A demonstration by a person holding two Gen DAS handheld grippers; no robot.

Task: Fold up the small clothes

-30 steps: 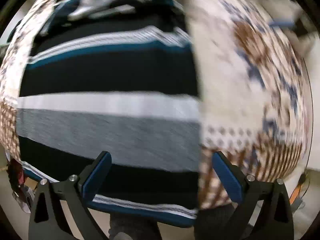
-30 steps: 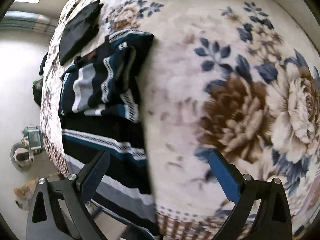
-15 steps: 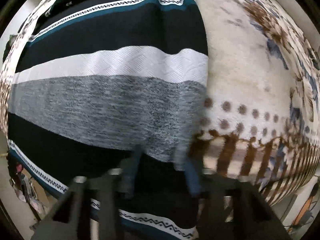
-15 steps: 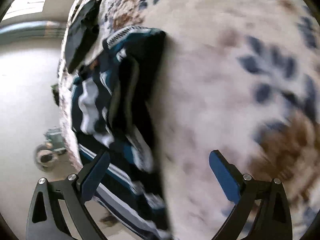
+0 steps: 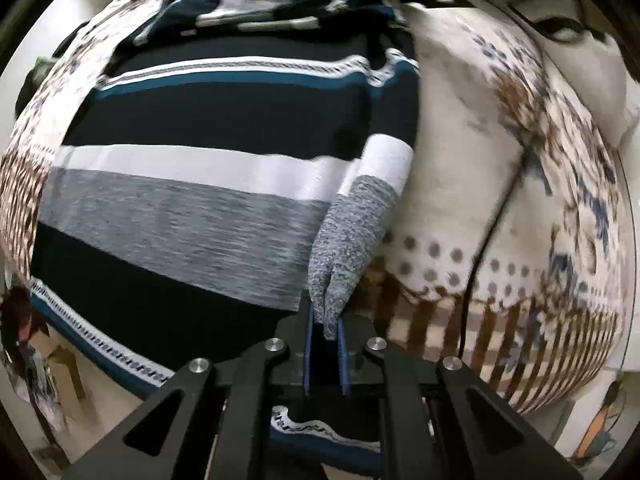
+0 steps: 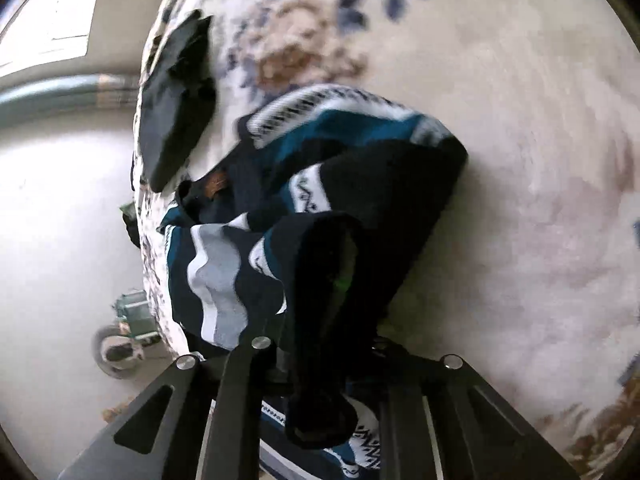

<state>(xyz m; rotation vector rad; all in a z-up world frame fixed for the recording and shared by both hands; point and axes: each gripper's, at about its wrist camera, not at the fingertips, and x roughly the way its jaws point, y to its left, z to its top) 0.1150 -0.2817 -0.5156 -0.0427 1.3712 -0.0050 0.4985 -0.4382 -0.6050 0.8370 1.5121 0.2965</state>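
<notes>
A knitted sweater [image 5: 224, 216] striped in black, teal, white and grey lies spread on a floral bedspread [image 5: 480, 152]. My left gripper [image 5: 325, 320] is shut on the sweater's right-hand edge at the grey band and pulls it up into a peak. In the right wrist view the sweater's [image 6: 360, 152] upper part is bunched, and a black fold of it runs between the jaws of my right gripper [image 6: 320, 360]. Those jaws are closing on the fold, which hides the pads.
A folded black garment [image 6: 176, 92] lies on the bedspread [image 6: 500, 160] beyond the sweater. A dark cable [image 5: 492, 220] crosses the bedspread to the right of the left gripper. The bed edge runs along the left, with floor and a wheeled object [image 6: 120, 340] below.
Both grippers went from wide open to closed on the sweater. The left took the grey-band edge and raised it. The right moved down and left onto the bunched upper part.
</notes>
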